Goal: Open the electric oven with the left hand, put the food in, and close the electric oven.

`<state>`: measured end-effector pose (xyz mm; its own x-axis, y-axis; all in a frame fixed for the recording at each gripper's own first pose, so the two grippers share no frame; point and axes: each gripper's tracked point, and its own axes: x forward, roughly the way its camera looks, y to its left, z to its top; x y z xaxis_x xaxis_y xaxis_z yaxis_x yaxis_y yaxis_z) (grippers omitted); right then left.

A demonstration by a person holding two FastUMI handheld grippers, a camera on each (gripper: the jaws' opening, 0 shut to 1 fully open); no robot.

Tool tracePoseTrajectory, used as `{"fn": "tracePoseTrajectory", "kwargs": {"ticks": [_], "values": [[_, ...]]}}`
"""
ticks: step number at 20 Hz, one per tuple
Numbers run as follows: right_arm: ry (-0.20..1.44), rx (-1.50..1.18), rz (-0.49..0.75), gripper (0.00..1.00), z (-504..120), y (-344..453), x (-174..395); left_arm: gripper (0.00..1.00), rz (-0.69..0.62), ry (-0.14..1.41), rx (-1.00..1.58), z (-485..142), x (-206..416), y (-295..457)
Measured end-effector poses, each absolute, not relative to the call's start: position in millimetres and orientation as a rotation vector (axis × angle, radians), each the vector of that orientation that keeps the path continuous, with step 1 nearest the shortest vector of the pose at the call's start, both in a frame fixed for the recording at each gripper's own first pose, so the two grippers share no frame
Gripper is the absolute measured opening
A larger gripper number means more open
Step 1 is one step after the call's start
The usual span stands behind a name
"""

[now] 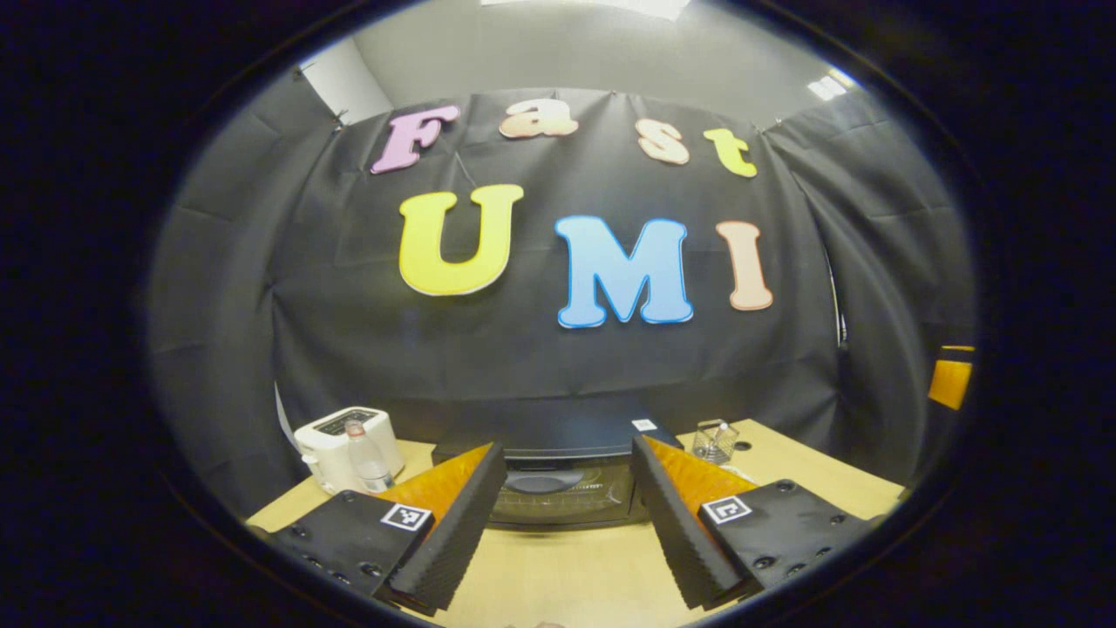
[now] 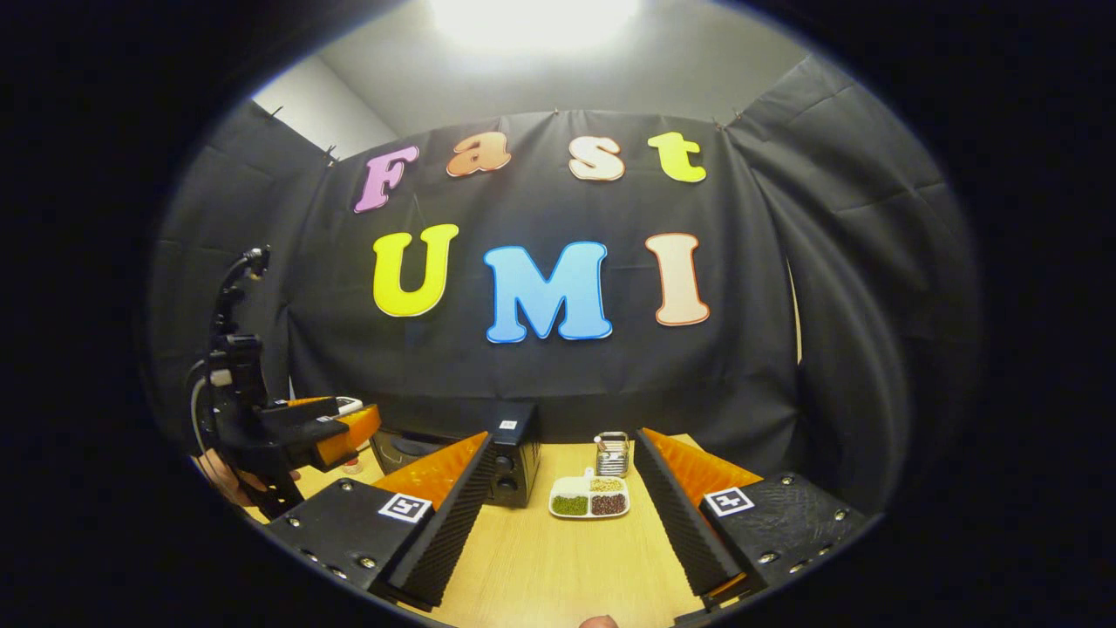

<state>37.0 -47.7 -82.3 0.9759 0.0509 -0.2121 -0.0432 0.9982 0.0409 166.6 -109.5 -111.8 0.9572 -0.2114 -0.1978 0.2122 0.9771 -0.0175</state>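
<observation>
The black electric oven (image 1: 558, 488) stands on the wooden table, straight ahead between the fingers of my open left gripper (image 1: 568, 501), its glass door closed. In the right gripper view the oven (image 2: 514, 467) sits left of centre, side on. A white divided plate of food (image 2: 589, 499), with green, brown and pale portions, lies on the table to the right of the oven, framed by the fingers of my open right gripper (image 2: 562, 506). The left gripper (image 2: 288, 432), held by a hand, shows at the left in that view. Neither gripper holds anything.
A white toaster (image 1: 344, 440) and a clear bottle (image 1: 366, 458) stand left of the oven. A small wire basket (image 1: 715, 440) sits to its right, the same basket (image 2: 612, 452) behind the plate. Bare wooden table (image 2: 558, 567) lies in front.
</observation>
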Motion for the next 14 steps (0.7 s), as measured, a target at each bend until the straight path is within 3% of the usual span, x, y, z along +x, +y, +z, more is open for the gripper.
{"fn": "tracePoseTrajectory", "kwargs": {"ticks": [2,10,14], "values": [[0.168,0.017,0.075,0.98,-68.1,-55.8,28.5,1.0,-0.186,0.161,0.018,-90.6,137.0,-105.4],[0.12,0.031,0.126,0.98,-49.1,-54.1,12.0,0.97,-0.131,0.108,0.035,-48.2,49.3,-88.1],[0.126,0.033,0.139,0.98,-45.4,-37.7,3.0,1.0,-0.124,0.109,0.005,-42.7,24.0,-74.6]]}}
